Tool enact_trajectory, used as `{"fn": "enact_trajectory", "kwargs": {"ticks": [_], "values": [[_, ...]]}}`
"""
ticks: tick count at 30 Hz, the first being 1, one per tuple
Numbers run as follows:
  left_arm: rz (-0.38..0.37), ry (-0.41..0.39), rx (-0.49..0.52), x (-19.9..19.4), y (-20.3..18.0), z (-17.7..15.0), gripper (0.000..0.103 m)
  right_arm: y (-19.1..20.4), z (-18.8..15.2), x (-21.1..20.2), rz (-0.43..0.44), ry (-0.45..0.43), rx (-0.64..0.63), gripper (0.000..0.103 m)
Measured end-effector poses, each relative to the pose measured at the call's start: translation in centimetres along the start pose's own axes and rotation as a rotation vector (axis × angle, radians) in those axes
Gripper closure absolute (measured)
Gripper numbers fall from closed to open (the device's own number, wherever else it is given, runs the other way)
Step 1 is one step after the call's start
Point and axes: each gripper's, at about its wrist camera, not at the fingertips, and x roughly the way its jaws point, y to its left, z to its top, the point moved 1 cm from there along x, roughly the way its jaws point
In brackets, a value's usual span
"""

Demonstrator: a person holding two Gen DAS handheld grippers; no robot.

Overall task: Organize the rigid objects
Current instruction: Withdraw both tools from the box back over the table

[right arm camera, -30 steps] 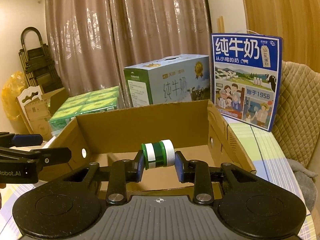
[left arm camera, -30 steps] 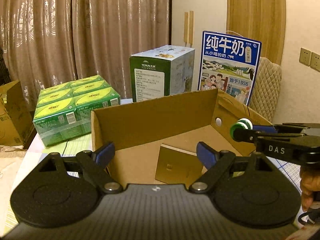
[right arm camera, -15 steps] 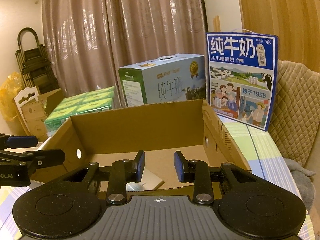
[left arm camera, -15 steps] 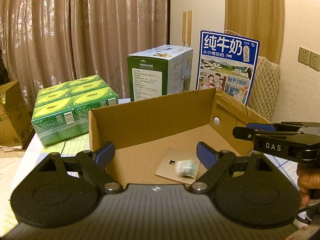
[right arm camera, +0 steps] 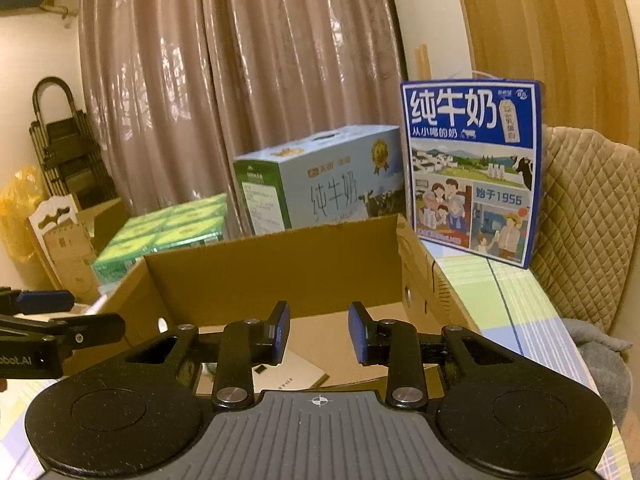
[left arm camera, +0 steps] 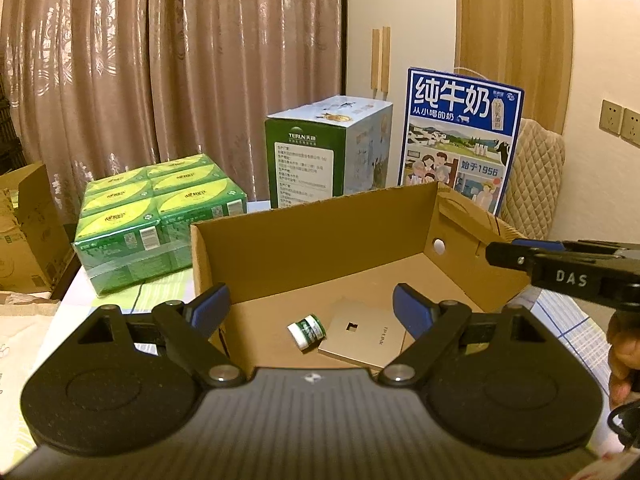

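A small green-and-white bottle [left arm camera: 307,330] lies on its side on the floor of the open cardboard box [left arm camera: 320,240], touching the left edge of a flat gold plate [left arm camera: 364,336]. My left gripper [left arm camera: 310,300] hangs open over the box's near edge, with the bottle below the gap and nothing between its fingers. My right gripper [left arm camera: 504,254] reaches in over the right wall of the box. In the right wrist view the right gripper [right arm camera: 318,328] shows a narrow empty gap between its blue pads, above the box [right arm camera: 272,276] and the gold plate [right arm camera: 292,376].
Behind the box stand a wrapped pack of green cartons [left arm camera: 160,216], a green-and-white milk case [left arm camera: 320,156] and a tall blue milk case [left arm camera: 460,140]. A quilted chair back [left arm camera: 532,184] is at the right and another cardboard box [left arm camera: 24,232] at the left. A hand [left arm camera: 624,352] holds the right gripper.
A second ago the right gripper held the bottle over the box. The bottle has since dropped out and come to rest beside the gold plate. The left gripper has not moved.
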Motion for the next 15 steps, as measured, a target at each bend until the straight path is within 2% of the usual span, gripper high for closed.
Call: {"fn": "enact_trajectory", "kwargs": {"ticks": [3, 5, 7, 15], "values": [[-0.001, -0.012, -0.002, -1.4, -0.1, -0.1, 0.017, 0.2, 0.3, -1.6, 0.003, -0.031, 0.012, 0.07], [-0.002, -0.015, -0.003, -2.8, -0.3, -0.6, 0.017, 0.5, 0.3, -3.0, 0.008, -0.054, 0.02, 0.06], [-0.005, -0.013, -0.005, -4.2, -0.5, -1.5, 0.017, 0.8, 0.1, -4.6, 0.015, -0.075, 0.025, 0.045], [0.009, 0.021, -0.065, -10.6, -0.5, -6.8, 0.017, 1.9, -3.8, -11.5, 0.039, -0.069, 0.056, 0.032]]}}
